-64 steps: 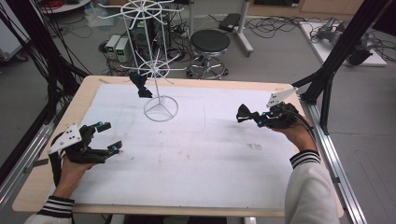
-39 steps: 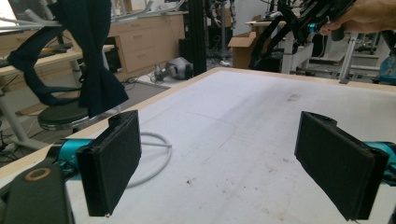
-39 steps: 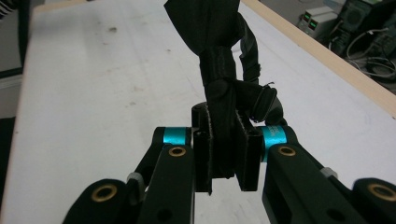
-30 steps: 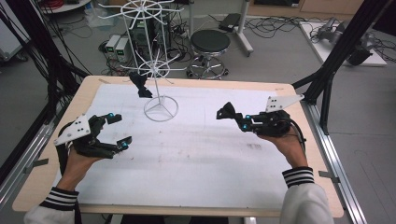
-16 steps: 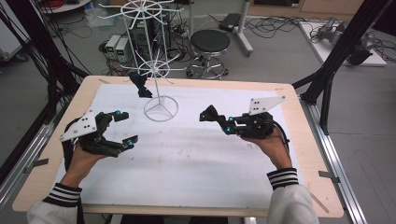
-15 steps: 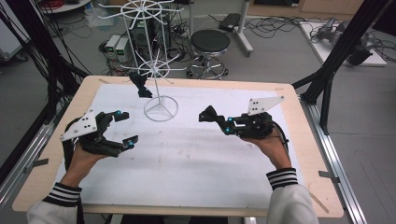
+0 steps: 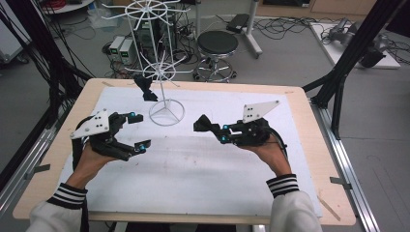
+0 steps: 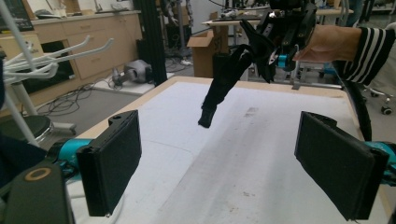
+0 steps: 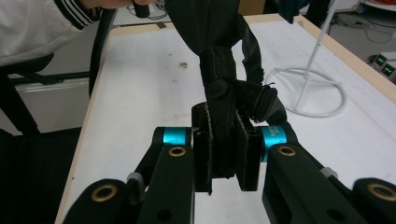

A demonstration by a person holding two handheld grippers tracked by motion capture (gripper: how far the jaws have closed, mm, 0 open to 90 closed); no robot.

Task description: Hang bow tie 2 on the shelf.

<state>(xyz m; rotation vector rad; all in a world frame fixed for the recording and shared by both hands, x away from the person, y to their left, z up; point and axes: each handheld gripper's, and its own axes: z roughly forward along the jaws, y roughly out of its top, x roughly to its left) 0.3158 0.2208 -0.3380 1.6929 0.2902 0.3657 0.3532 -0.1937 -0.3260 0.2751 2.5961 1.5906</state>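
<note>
White table mat lies under right claw clamping black strap.

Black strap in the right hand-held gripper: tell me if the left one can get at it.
Probably yes. The black strap dangles from the right hand-held gripper above bare table, and the left hand-held gripper faces it with jaws wide open and nothing between.

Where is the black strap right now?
In the high view, the black strap sits mid-table, clamped in the right hand-held gripper, just right of the white rack's ring base.
</note>
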